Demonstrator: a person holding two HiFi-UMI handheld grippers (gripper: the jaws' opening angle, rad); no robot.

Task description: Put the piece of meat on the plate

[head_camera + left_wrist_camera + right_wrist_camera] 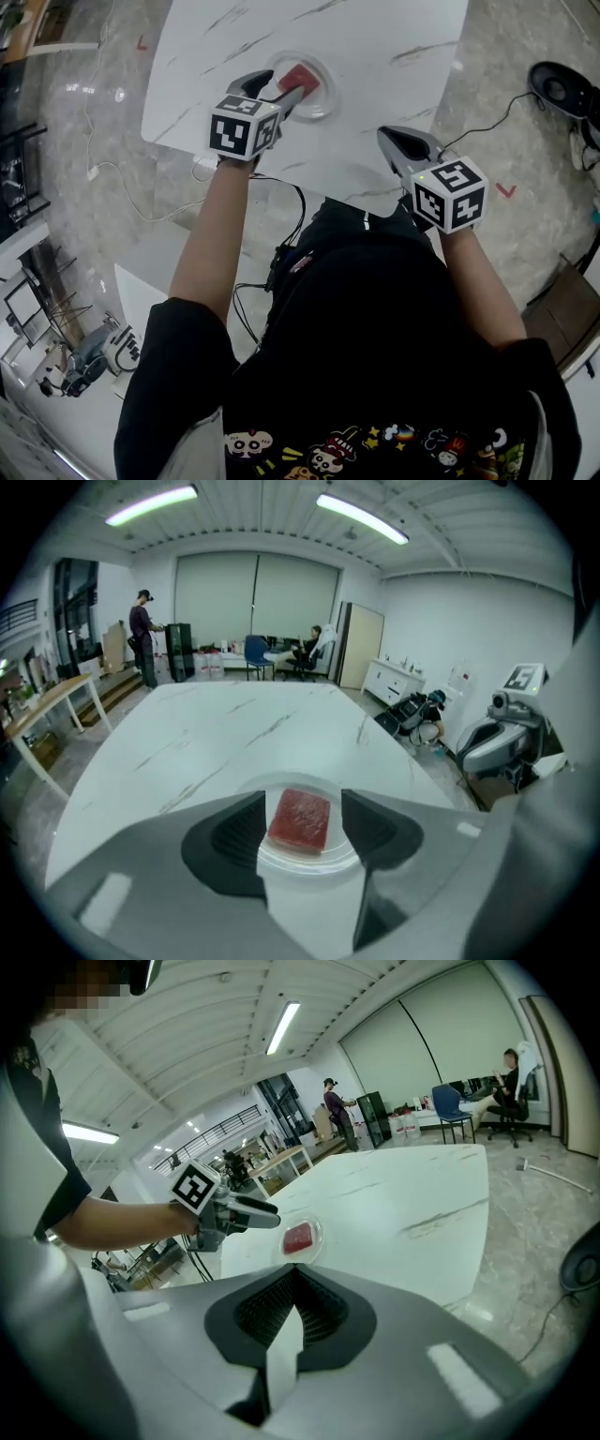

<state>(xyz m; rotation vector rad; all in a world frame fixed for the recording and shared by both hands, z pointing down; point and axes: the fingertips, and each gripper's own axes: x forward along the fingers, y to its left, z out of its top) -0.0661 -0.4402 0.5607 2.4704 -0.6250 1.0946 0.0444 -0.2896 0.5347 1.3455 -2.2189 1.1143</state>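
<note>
The red piece of meat (300, 77) lies flat in the clear round plate (323, 98) on the white marble table (394, 37). My left gripper (277, 86) is open at the plate's near edge, its jaws pointing at the meat. In the left gripper view the meat (300, 819) shows between the two spread jaws with a gap on each side, resting on the plate (314, 862). My right gripper (394, 139) hovers over the table's near right edge, well away from the plate, shut on nothing. Its own view shows the meat (298, 1237), the plate (317, 1232) and the left gripper (267, 1218) beside it.
Cables (141, 202) trail over the floor left of the table. A black round device (561, 89) sits on the floor at the far right. Beyond the table are desks, chairs and people (142, 635). A grey machine (497, 738) stands right of the table.
</note>
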